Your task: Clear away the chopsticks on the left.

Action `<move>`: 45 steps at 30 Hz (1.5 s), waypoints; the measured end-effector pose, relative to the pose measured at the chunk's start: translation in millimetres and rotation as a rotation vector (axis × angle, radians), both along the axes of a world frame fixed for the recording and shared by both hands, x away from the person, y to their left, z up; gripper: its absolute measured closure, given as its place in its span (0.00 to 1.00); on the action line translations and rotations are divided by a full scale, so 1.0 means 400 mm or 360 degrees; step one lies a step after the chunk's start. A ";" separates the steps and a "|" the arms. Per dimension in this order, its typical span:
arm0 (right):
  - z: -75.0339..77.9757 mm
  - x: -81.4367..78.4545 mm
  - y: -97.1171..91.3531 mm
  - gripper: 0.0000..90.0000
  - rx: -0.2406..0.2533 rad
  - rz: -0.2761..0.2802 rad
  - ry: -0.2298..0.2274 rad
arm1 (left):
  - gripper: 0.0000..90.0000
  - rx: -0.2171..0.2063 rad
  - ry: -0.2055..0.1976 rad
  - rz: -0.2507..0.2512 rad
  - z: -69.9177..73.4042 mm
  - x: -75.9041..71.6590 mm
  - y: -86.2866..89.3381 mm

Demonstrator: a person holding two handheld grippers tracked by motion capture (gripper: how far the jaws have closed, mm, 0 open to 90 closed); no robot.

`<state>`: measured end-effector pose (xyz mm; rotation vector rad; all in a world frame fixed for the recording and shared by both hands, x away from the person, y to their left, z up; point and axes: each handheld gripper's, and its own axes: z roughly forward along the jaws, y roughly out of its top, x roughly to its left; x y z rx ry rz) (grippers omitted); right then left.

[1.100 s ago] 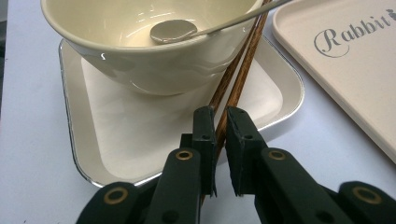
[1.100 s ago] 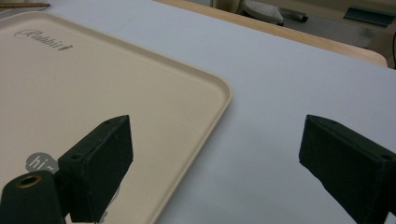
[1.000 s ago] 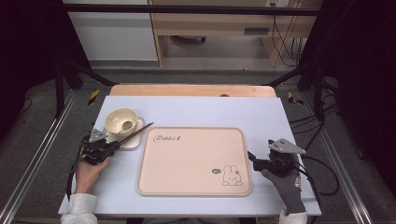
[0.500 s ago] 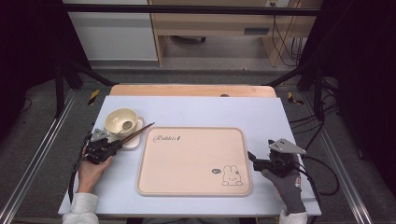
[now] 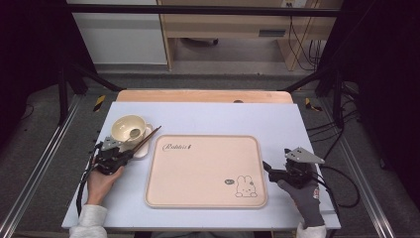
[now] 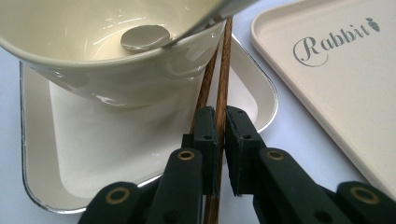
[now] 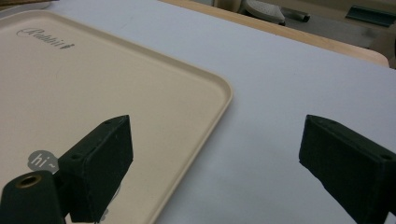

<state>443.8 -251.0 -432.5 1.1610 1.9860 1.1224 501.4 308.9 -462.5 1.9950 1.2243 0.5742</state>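
Left gripper: jaws pinch a pair of wooden chopsticks near their lower end.
Chopsticks: slant over the edge of a small white dish, tips up past the bowl.
Bowl: cream, sits on the dish, a metal spoon inside.
Right gripper: jaws spread wide, holding nothing, over the table by the tray's right edge.
Tray: beige, bare, mid-table.

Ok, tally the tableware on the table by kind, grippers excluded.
Tray: 1
Bowl: 1
Dish: 1
Spoon: 1
Chopsticks: 2, between the left gripper's jaws
Total: 6
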 end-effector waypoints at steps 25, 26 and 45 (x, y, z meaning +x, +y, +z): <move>0.007 -0.003 -0.005 0.08 0.0046 0.0009 -0.0008 | 0.92 -0.0059 0.0002 -0.0006 -0.016 0.021 -0.012; 0.007 -0.003 -0.006 0.08 0.0046 0.0012 -0.0008 | 0.93 -0.0052 0.0000 -0.0003 -0.015 0.020 -0.013; 0.012 -0.004 -0.011 0.05 0.0064 0.0021 -0.0004 | 0.94 -0.0042 -0.0035 -0.0049 0.013 -0.008 -0.014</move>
